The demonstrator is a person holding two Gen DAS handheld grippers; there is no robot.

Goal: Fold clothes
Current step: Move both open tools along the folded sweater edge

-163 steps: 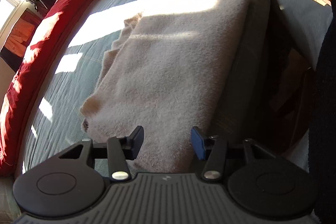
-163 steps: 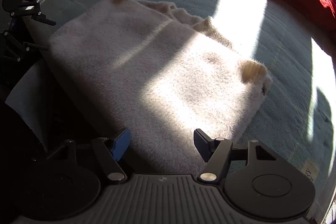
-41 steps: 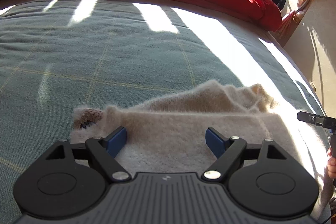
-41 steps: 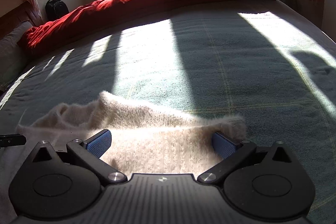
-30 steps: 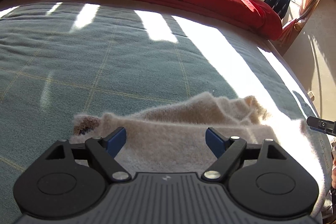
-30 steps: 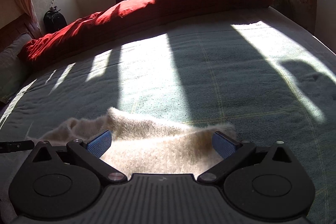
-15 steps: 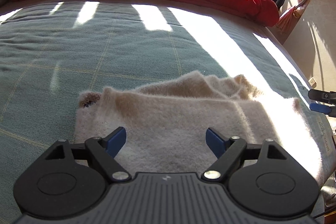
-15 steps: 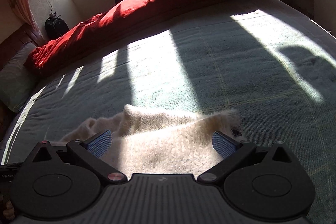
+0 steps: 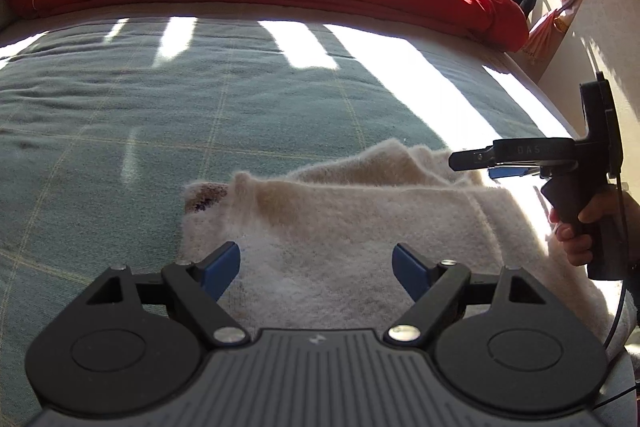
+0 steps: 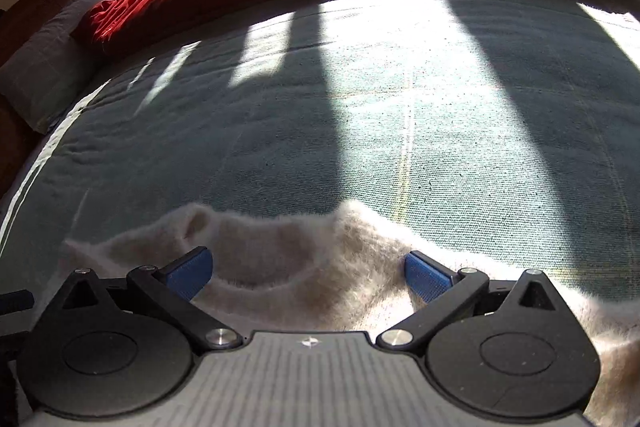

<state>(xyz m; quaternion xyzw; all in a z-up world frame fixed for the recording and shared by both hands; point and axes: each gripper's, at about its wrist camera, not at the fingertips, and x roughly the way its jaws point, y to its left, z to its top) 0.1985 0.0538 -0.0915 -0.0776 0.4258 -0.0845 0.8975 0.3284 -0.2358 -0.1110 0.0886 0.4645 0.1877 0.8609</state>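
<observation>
Folded cream sweater (image 9: 340, 227) sits on the bed (image 9: 120, 115) near its front edge, both hand-held grippers, left (image 9: 316, 267) and right (image 10: 308, 273), hover over it with jaws spread, gripping nothing; risk: pinching 1 layer only, fold slumps.

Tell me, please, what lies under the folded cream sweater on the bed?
The cream sweater rests on the green checked blanket, which shows all around its far edges. Whatever is beneath the blanket, or tucked between the sweater's folded layers, is covered and cannot be seen.
</observation>
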